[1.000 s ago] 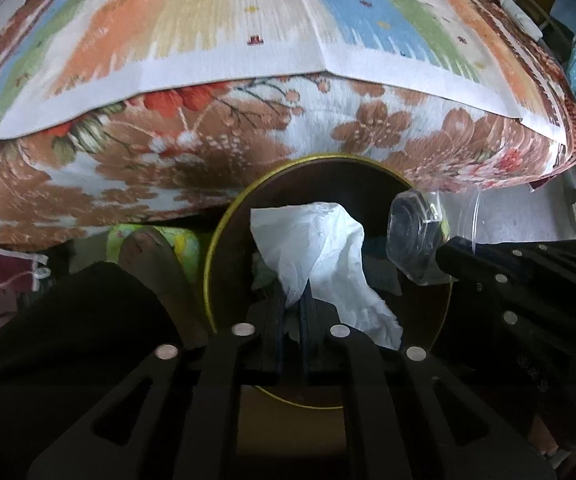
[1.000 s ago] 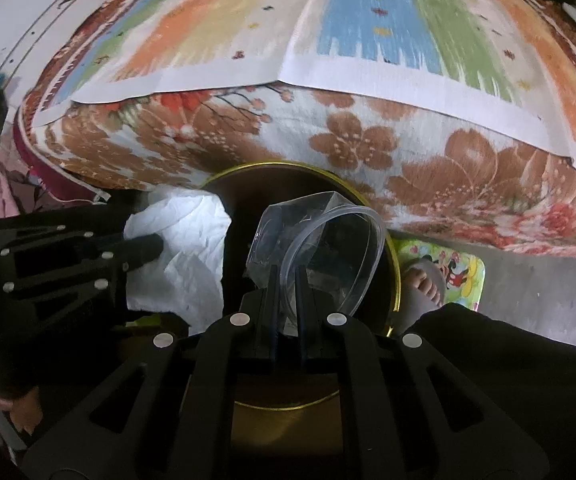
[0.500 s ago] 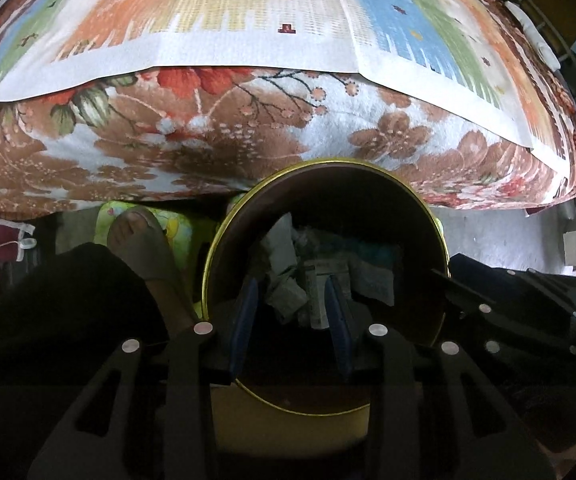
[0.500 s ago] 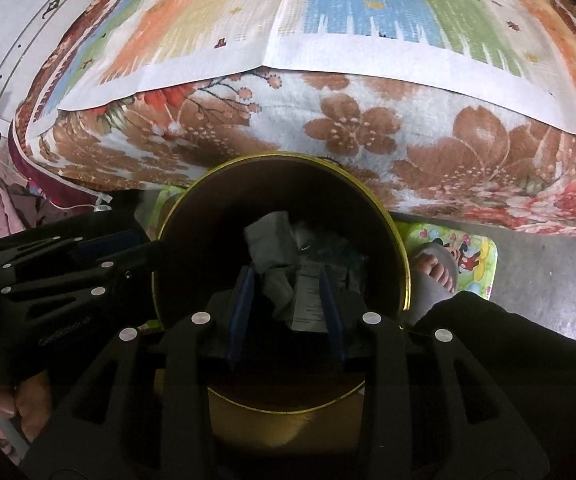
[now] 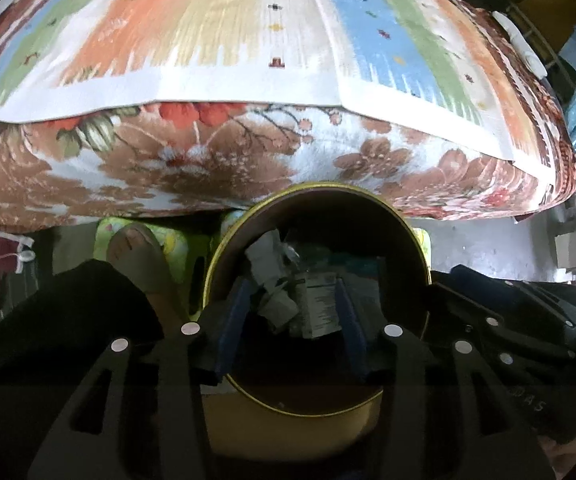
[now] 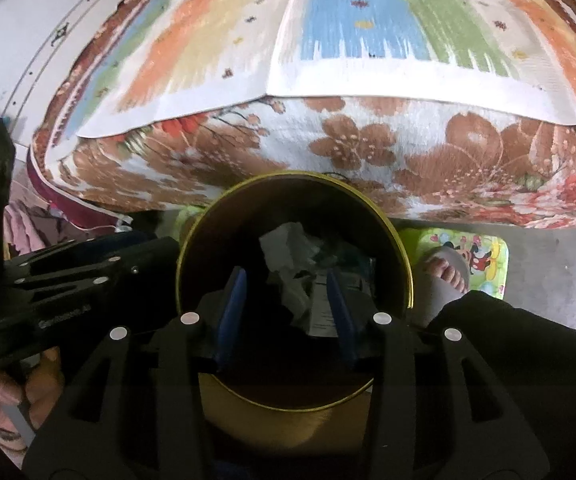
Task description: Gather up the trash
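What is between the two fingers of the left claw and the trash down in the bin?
Nothing. In the left wrist view the opening left claw hangs over the bin, with only empty air above the crumpled trash at the bottom.

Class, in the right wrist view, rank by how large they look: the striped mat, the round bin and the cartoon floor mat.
1. Striped mat
2. Round bin, though it sits nearer the camera
3. Cartoon floor mat, partly hidden
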Demonstrator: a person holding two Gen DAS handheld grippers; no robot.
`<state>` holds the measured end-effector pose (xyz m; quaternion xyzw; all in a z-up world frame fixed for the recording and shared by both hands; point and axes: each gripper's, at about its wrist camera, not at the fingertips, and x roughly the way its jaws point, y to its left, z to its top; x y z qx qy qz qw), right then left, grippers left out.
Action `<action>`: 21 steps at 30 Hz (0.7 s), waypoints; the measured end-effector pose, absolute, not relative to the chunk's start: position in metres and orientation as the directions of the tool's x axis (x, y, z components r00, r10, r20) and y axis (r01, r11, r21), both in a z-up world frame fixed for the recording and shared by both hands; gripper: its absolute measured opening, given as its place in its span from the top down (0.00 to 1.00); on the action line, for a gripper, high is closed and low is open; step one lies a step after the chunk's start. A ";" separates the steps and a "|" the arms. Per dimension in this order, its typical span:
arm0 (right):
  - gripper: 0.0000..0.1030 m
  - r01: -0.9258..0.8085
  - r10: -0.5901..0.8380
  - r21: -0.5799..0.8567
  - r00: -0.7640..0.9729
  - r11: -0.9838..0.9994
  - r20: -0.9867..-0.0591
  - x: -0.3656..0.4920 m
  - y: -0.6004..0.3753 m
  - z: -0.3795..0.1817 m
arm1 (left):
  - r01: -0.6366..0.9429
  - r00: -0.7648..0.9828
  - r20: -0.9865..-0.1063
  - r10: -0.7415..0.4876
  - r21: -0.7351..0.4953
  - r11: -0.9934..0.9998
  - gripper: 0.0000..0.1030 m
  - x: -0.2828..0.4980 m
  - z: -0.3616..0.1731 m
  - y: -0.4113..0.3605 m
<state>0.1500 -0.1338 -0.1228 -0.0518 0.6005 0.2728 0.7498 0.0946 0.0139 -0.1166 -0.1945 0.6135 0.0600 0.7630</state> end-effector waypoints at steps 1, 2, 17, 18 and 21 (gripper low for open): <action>0.59 -0.475 0.347 0.241 0.147 0.846 -0.927 0.148 -0.135 -0.118 | -0.330 0.253 -0.957 -0.144 -0.225 0.917 0.53 0.093 -0.112 0.016; 0.58 -0.478 0.350 0.238 0.159 0.845 -0.923 0.147 -0.137 -0.114 | -0.329 0.262 -0.955 -0.141 -0.226 0.917 0.51 0.092 -0.108 0.017; 0.32 -0.588 0.439 0.204 0.290 0.783 -0.850 0.097 -0.171 -0.053 | -0.174 0.452 -0.882 -0.134 -0.235 0.956 0.28 0.019 -0.036 0.008; 0.31 -0.590 0.438 0.196 0.299 0.783 -0.848 0.091 -0.175 -0.052 | -0.177 0.467 -0.876 -0.120 -0.225 0.958 0.28 0.012 -0.035 0.008; 0.26 -0.610 0.442 0.181 0.308 0.771 -0.843 0.080 -0.179 -0.050 | -0.181 0.499 -0.858 -0.119 -0.237 0.954 0.23 -0.005 -0.038 0.009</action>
